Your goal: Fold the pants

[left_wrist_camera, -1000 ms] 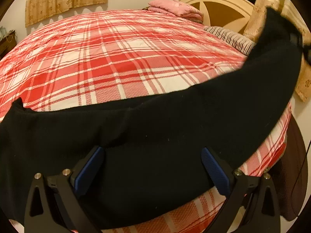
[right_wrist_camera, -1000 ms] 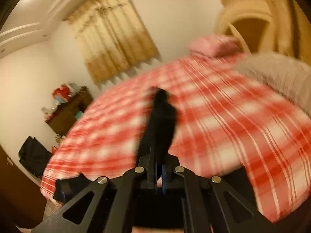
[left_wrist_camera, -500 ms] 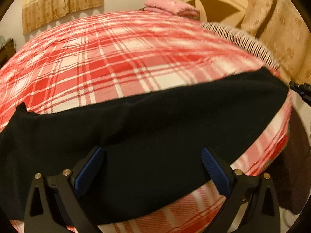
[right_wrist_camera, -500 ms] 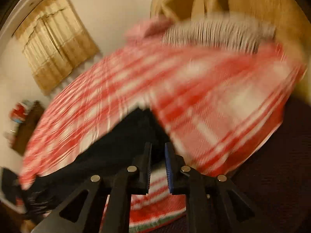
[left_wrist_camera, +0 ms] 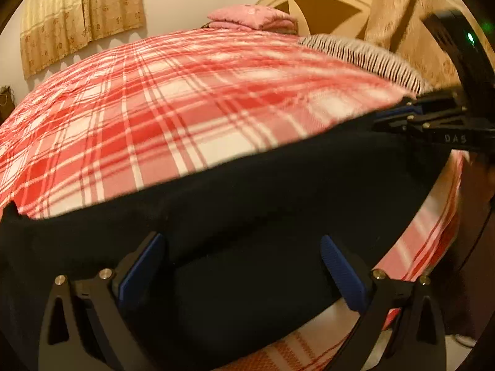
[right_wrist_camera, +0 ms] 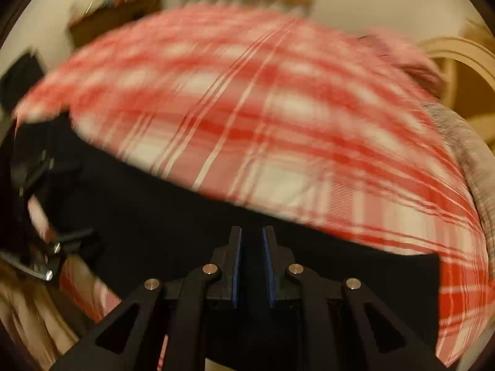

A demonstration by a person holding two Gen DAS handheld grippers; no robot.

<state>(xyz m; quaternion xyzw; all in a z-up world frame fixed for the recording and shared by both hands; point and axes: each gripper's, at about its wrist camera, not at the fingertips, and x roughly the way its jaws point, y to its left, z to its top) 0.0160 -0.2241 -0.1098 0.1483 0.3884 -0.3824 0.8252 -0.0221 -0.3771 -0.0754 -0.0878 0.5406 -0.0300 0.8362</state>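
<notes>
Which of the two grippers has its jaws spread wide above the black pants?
The left gripper: its blue pads stand far apart over the pants. The right gripper has its pads almost together, with only a narrow gap between them.

One pants (left_wrist_camera: 247, 216), two grippers, one bed (left_wrist_camera: 185, 108).

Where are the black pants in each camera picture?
Left wrist view: the black pants lie in a band across the lower half, on the near edge of the bed.
Right wrist view: the pants cross the lower left and middle.
Shared landmark: the red plaid bedspread behind them.
</notes>
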